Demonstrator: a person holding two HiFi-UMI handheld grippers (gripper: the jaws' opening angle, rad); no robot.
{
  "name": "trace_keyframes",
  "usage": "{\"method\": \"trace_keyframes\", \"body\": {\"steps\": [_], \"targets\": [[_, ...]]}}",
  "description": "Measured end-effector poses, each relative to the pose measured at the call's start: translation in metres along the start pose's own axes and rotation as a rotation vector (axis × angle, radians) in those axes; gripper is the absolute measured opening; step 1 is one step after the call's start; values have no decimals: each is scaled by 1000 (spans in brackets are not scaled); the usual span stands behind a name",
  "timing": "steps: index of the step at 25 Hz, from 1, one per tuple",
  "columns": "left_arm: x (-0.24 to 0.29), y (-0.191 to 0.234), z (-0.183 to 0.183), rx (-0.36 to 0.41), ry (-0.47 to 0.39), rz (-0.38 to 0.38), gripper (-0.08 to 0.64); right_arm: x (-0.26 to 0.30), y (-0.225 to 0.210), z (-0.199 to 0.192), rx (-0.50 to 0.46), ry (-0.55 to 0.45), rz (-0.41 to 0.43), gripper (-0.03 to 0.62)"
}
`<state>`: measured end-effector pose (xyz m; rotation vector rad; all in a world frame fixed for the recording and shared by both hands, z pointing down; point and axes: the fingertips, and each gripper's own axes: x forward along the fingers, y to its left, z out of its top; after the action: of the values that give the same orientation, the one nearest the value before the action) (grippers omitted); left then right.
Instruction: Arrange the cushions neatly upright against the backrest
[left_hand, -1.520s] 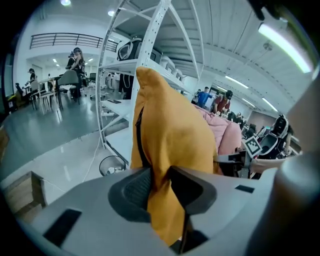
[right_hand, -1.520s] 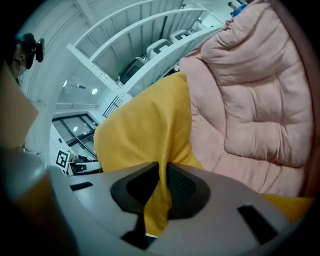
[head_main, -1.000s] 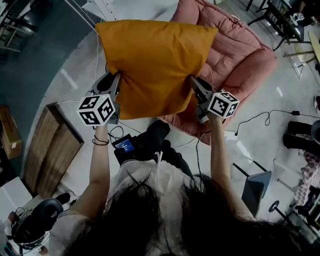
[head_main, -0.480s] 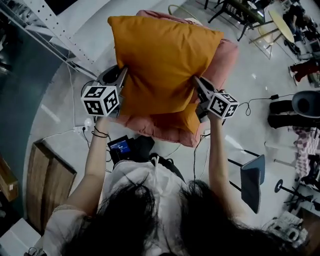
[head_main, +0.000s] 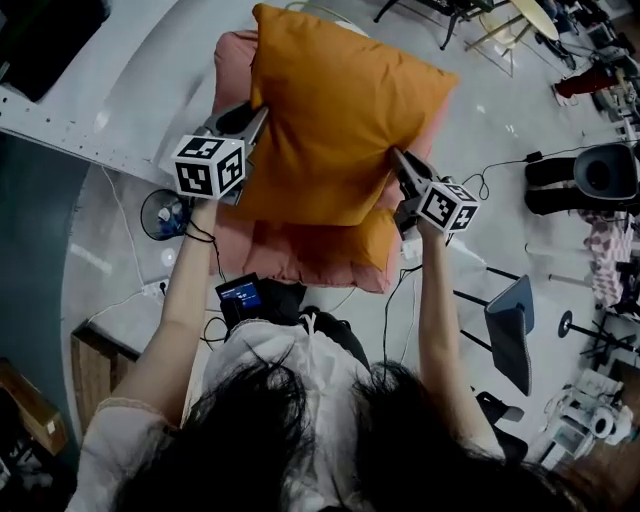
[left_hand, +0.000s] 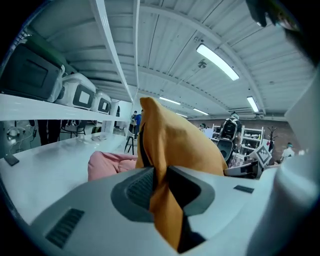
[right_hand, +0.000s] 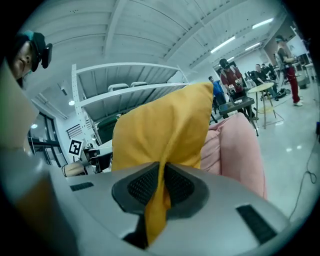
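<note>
**Left.** My left gripper (head_main: 256, 113) is pinching the left edge of the orange cushion (head_main: 340, 120). In the left gripper view the jaws (left_hand: 159, 175) are closing on a thin fold of its cover, with the fabric bunching between the pads.

**Centre.** The orange cushion is hanging between my two grippers, broad face toward me, over the pink padded chair (head_main: 300, 255). It is not yet resting against the backrest. I cannot tell whether its lower edge is brushing the seat.

I am judging the cushion to be light and soft. It is keeping its plump shape while being held only at its side edges, and its cover is creasing wherever the pads are biting. The cloth looks matte and not slippery. A pinch on the cover alone could still let the filling sag or swing, so opposite edges at about mid-height seem the right places to hold. Nothing about it looks fragile.

**Right.** My right gripper (head_main: 398, 162) is clamping the cushion's right edge. In the right gripper view the jaws (right_hand: 162, 172) are pressing nearly together on a narrow pleat of orange cloth, with the pink padded chair (right_hand: 240, 150) showing just beyond.
</note>
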<state>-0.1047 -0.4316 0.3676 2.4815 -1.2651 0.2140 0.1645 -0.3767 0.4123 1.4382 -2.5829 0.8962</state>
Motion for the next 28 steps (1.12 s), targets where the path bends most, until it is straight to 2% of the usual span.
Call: {"method": "trace_keyframes", "body": {"steps": [3,5,9,12,17,19,22,25,28], "targets": [[22,7,10,-5,-10,-20,95,7,-9,14,-1,-35,-7,52],[32,8,13,-35,-18,-48,95,5,-15,26,16,-77,-3,52],[45,11,4,-74,-7,-90,94,8,-27,38,49,-106,-27,51],[57,23,-26,-54,61,-59,94,20,-39,16,17,-13,-73,51],[74,40,-91,-59,202,-32,84,30,-59,-60,-32,226,-144,51],[79,48,-110,-69,234,-30,84,34,-65,-77,3,246,-161,51],[93,73,-129,-121,252,0,83,53,-73,-79,72,221,-165,51],[103,101,-152,-178,312,60,83,76,-76,-84,43,269,-182,51],[112,111,-166,-218,332,72,83,93,-82,-92,-2,360,-200,48]]}}
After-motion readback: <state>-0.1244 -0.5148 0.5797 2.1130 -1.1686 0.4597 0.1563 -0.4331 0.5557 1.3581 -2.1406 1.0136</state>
